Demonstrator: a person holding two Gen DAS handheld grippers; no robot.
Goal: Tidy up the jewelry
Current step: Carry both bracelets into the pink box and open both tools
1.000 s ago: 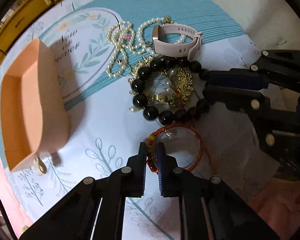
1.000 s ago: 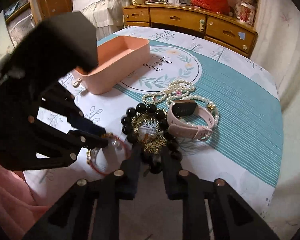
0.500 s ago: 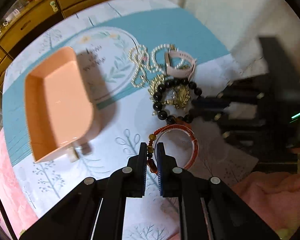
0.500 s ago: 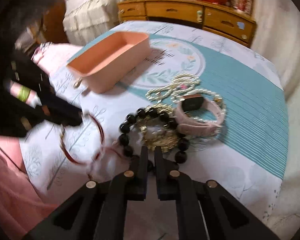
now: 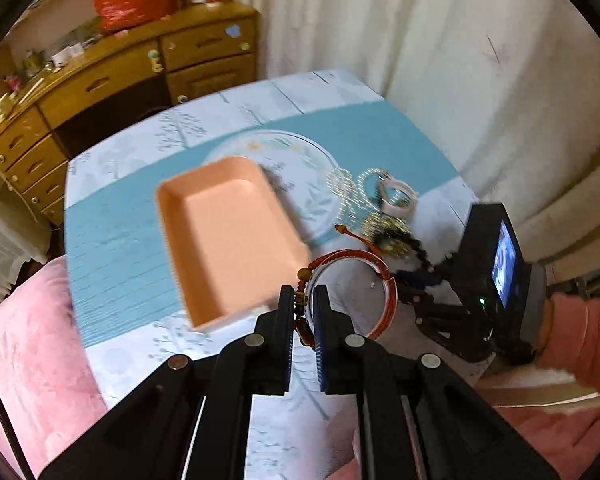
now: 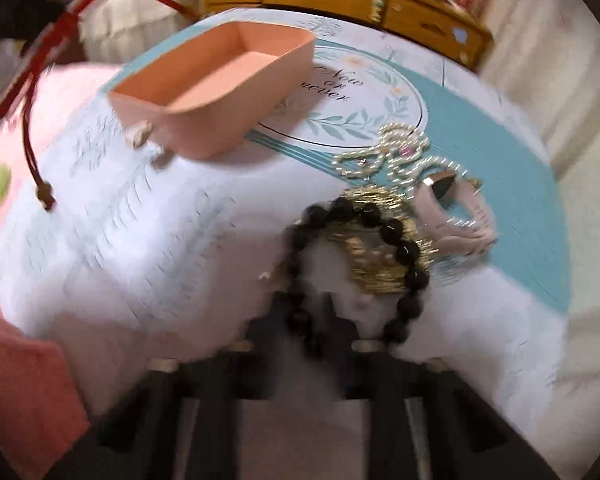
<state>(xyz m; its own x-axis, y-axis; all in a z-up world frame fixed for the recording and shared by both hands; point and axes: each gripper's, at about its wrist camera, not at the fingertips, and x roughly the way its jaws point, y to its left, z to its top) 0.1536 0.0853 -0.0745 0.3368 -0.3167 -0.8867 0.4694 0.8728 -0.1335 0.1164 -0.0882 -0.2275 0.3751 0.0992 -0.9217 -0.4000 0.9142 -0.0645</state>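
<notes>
My left gripper [image 5: 303, 300] is shut on a red cord bracelet [image 5: 382, 276] and holds it in the air, to the right of the near end of the empty peach tray [image 5: 228, 236]. Its red cords also hang at the upper left of the right wrist view [image 6: 28, 136]. My right gripper [image 6: 304, 308] is shut on the black bead bracelet [image 6: 404, 248], which looks partly raised off the table; this view is blurred. Under and beside it lie a gold chain pile [image 6: 380, 280], a pink watch [image 6: 464, 216] and a pearl necklace [image 6: 384, 156].
The table has a teal and white cloth [image 5: 116, 240] with a round printed emblem [image 6: 364, 108]. A wooden dresser [image 5: 112, 80] stands behind it. Pink bedding [image 5: 24, 344] lies at the near left. A curtain [image 5: 440, 60] hangs at the right.
My left gripper has lifted the red cord bracelet off the table and moved toward the tray. My right gripper has closed on the black bead bracelet and started pulling it from the pile.
</notes>
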